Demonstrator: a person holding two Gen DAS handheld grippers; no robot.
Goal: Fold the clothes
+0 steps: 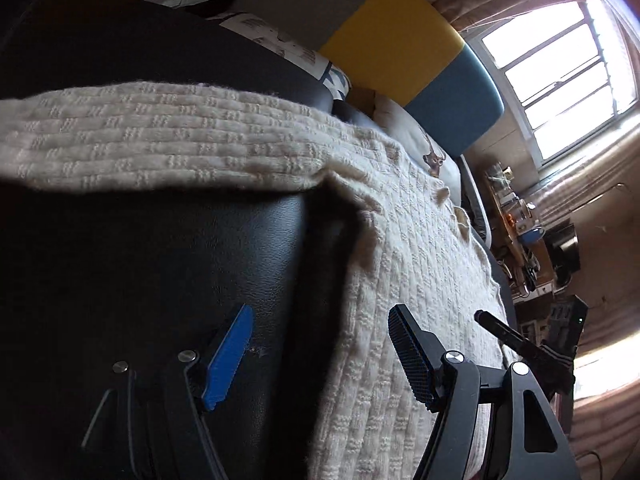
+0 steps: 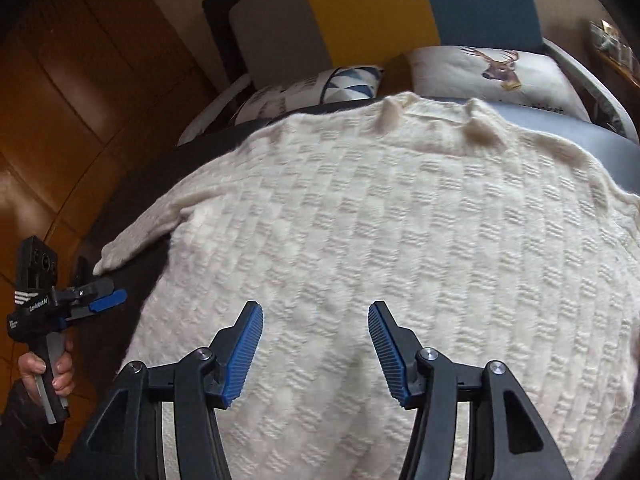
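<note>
The sweater point(image 2: 400, 240) is a thick cream knit, matt and fuzzy, with a raised basket-weave texture in ribbed blocks; its sleeve point(image 1: 160, 140) shows the same nubbly surface. It lies on a black couch seat point(image 1: 240, 260) of leather-like material, finely grained with a soft sheen. The right gripper point(image 2: 316, 344) has matt black plastic arms, bright metal pivot pins and blue ridged pads point(image 2: 244, 352); the left gripper point(image 1: 320, 356) looks the same. At 12 o'clock in the right wrist view, back cushions point(image 2: 360, 12) are plain woven cloth, matt. The deer pillow point(image 2: 496, 76) is smooth printed fabric. At 9 o'clock, the wooden panelling point(image 2: 80, 100) is glossy, varnished.
</note>
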